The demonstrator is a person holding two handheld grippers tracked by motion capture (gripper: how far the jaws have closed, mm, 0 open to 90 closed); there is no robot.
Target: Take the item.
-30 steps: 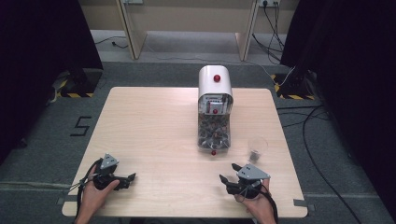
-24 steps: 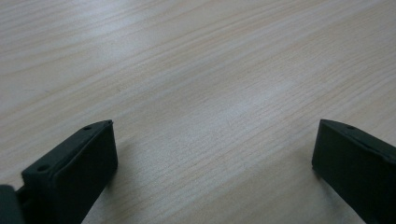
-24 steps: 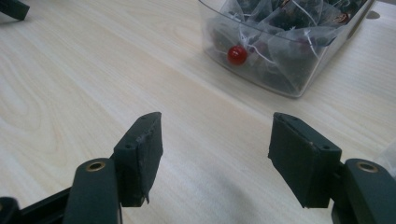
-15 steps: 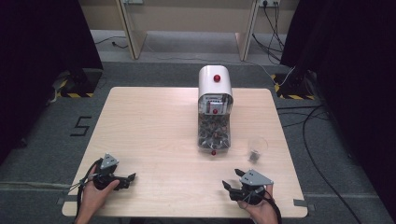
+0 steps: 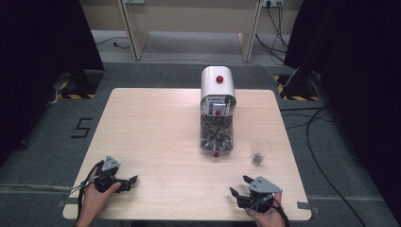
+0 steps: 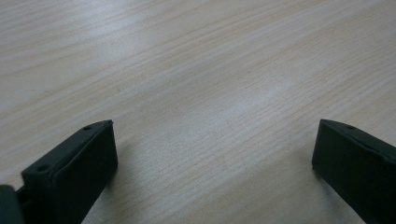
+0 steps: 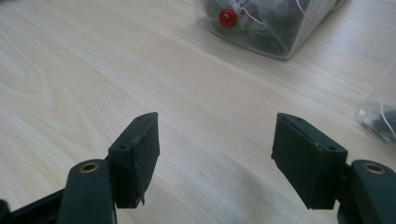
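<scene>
A white-topped dispenser stands at mid-table; its clear bin holds several small dark pieces and carries a red knob at its front. A clear cup with a few dark pieces in it stands to the bin's right. My right gripper rests near the front edge, short of the cup, open with nothing between its jaws. The right gripper view shows the gripper over bare wood, with the bin ahead and the cup at the right. My left gripper lies at the front left, open and empty.
The light wooden table stands on grey carpet. Cables run across the floor to the right. Dark curtains hang on both sides, and wooden furniture legs stand beyond the far edge.
My right gripper has drawn back from the cup toward the table's front edge. The cup stays where it was. The left gripper has not moved.
</scene>
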